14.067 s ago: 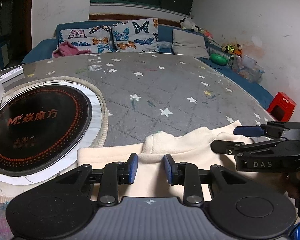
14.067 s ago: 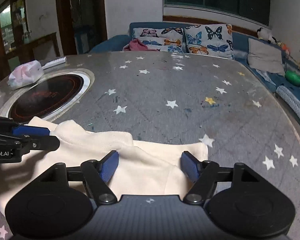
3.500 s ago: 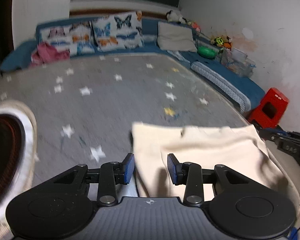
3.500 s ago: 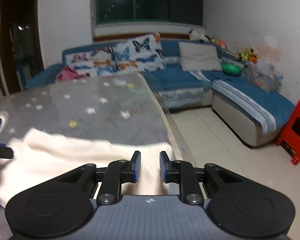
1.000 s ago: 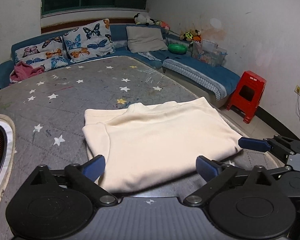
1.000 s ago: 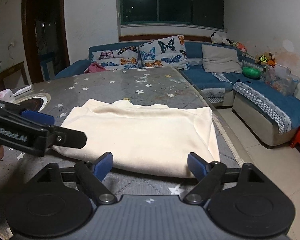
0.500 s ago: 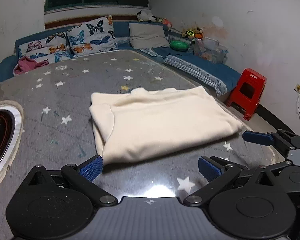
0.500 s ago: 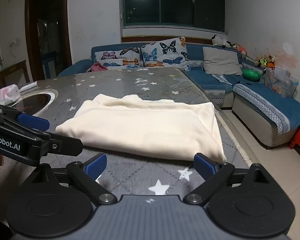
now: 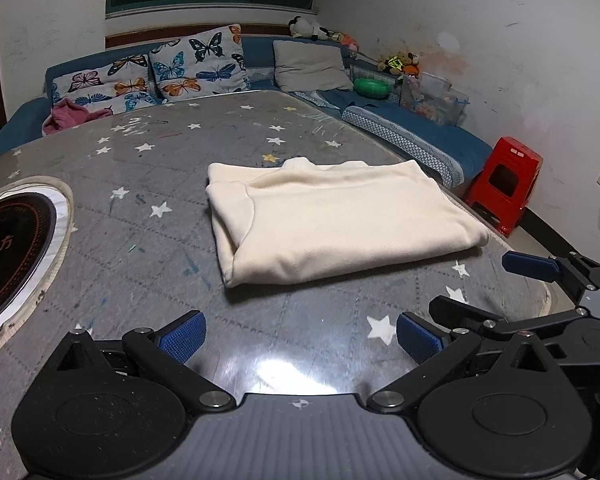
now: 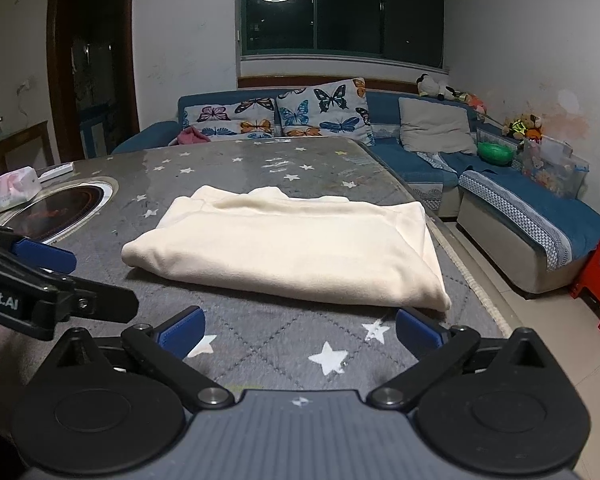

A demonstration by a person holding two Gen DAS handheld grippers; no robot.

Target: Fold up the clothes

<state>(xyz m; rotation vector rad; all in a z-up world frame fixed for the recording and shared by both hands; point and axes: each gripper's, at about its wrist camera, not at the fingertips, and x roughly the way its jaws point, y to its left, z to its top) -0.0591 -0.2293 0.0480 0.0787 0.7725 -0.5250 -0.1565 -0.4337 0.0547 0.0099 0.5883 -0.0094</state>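
Note:
A cream garment (image 9: 332,220) lies folded into a flat rectangle on the grey star-patterned table (image 9: 148,184), near its right edge. The same cream garment (image 10: 292,244) fills the middle of the right wrist view. My left gripper (image 9: 300,338) hangs open above the table, short of the garment, with nothing between its blue pads. My right gripper (image 10: 298,330) is open too, held back from the garment's near edge. The right gripper shows at the right of the left wrist view, and the left gripper at the left of the right wrist view.
A round black induction hob (image 9: 8,248) is set into the table at the left. A tissue pack (image 10: 14,188) and a remote sit beyond it. A blue sofa (image 10: 500,184) with butterfly cushions wraps the back and right. A red stool (image 9: 504,184) stands on the floor.
Both grippers have drawn back and risen away from the folded garment, so it looks smaller and farther off. The garment itself has stayed put.

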